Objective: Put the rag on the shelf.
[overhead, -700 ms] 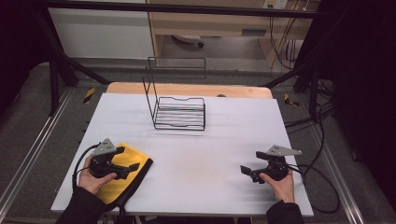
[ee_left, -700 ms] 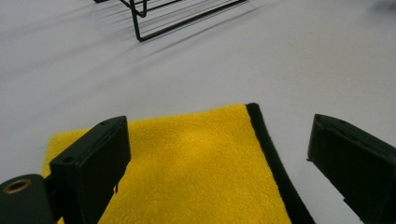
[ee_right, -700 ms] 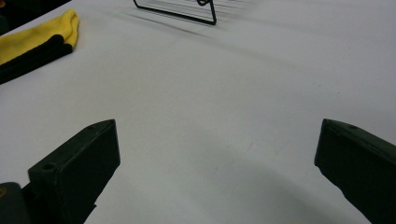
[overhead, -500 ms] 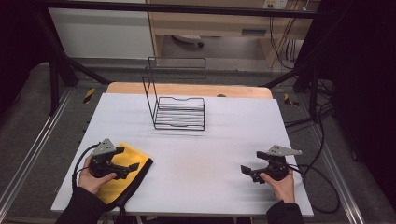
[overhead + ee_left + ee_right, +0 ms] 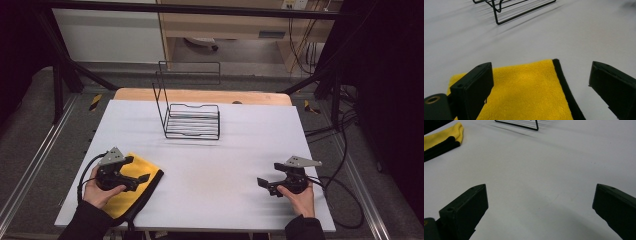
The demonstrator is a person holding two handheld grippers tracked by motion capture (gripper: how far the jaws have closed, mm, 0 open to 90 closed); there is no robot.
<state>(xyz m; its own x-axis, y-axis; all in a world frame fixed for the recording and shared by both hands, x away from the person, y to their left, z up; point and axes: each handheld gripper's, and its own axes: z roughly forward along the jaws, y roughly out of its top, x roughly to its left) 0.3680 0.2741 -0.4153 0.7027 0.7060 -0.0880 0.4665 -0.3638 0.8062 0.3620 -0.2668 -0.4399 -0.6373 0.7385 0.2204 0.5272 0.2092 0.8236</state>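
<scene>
A folded yellow cloth with a black edge lies at the front left of the white table. My left gripper rests over it, held by a hand, with the jaws wide open. In the left gripper view the cloth lies beneath and between the jaws of the left gripper, and nothing is clamped. My right gripper sits at the front right on bare table, open and pointing left. The right gripper view has its own gripper spread wide, with the cloth far off at the upper left.
A black wire rack with a tall upright back stands at the middle rear of the table, also seen as the rack and the rack. Cables trail off the right edge. A wooden strip borders the far side.
</scene>
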